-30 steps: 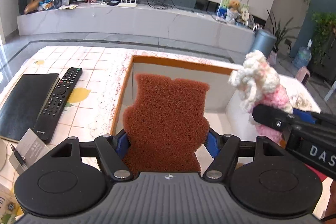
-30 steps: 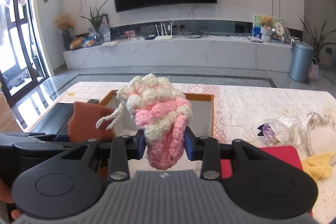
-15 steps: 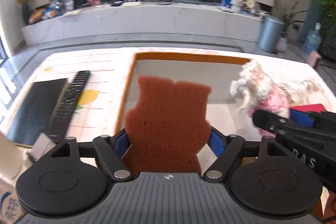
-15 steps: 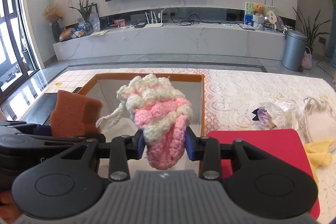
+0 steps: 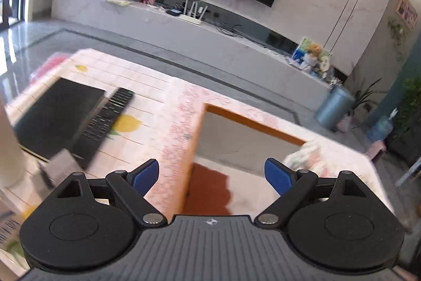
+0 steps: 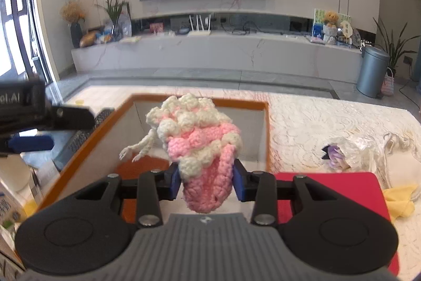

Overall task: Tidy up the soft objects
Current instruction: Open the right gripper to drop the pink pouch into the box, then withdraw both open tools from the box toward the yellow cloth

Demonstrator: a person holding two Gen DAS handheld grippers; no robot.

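My left gripper (image 5: 211, 177) is open and empty above the near left corner of the orange-rimmed box (image 5: 252, 123). The brown bear-shaped sponge (image 5: 208, 190) lies on the box floor below it; it also shows in the right wrist view (image 6: 147, 167). My right gripper (image 6: 206, 182) is shut on the pink and white crocheted toy (image 6: 202, 146), held above the box (image 6: 236, 104). The toy shows at the box's right side in the left wrist view (image 5: 306, 154). The left gripper shows at the left edge of the right wrist view (image 6: 39, 123).
A black remote (image 5: 105, 120) and a black notebook (image 5: 55, 112) lie on the tiled cloth left of the box. A red mat (image 6: 339, 188), a yellow cloth (image 6: 400, 202) and a plastic-wrapped bundle (image 6: 350, 152) lie right of the box on the lace cloth.
My left gripper has opened and let go of the brown sponge, which now lies in the box. It has swung left and tilted. My right gripper still holds the crocheted toy over the box.
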